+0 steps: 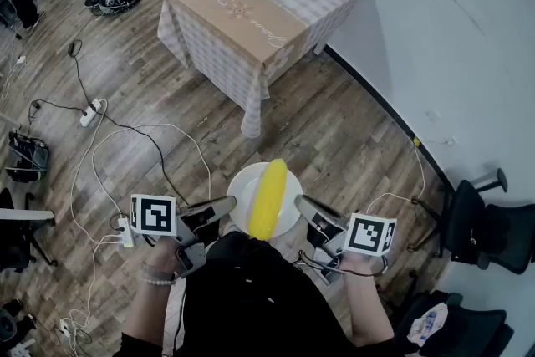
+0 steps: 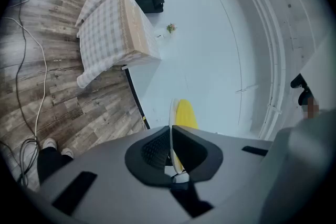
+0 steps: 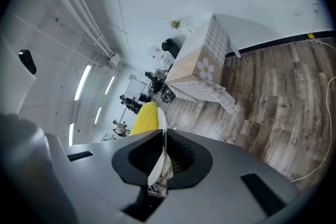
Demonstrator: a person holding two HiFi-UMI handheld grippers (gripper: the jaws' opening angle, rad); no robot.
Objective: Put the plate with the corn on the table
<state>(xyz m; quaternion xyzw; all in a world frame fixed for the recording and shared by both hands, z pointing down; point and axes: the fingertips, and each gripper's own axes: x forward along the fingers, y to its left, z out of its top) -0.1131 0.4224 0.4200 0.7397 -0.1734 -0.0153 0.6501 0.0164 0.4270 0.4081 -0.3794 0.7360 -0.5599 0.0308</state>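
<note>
**Load.** One white plate [image 1: 240, 195] carries one yellow corn cob [image 1: 269, 196], which lies lengthwise across the plate's middle. The plate is held level in the air above the wooden floor [image 1: 334, 130], not on the table [image 1: 251, 4].

**Grip.** Two hand-held grippers are in use. The left hand-held gripper [image 1: 227, 205] is clamped on the plate's left rim. The right hand-held gripper [image 1: 303, 203] is clamped on the opposite rim. Each gripper view shows the jaws drawn narrow, with the thin rim edge-on between the pads and the cob just beyond.

**Clearance.** One table, covered by a checked cloth with a tan runner, stands ahead and well apart from the plate. Bare floor lies between the plate and the table's near corner. The white wall [image 1: 451, 29] runs along the right. The table's right edge touches it or nearly does; the view does not settle which. Cables [image 1: 134, 128] lie on the floor to the left. An office chair [image 1: 489, 221] stands near the wall at the right.
</note>
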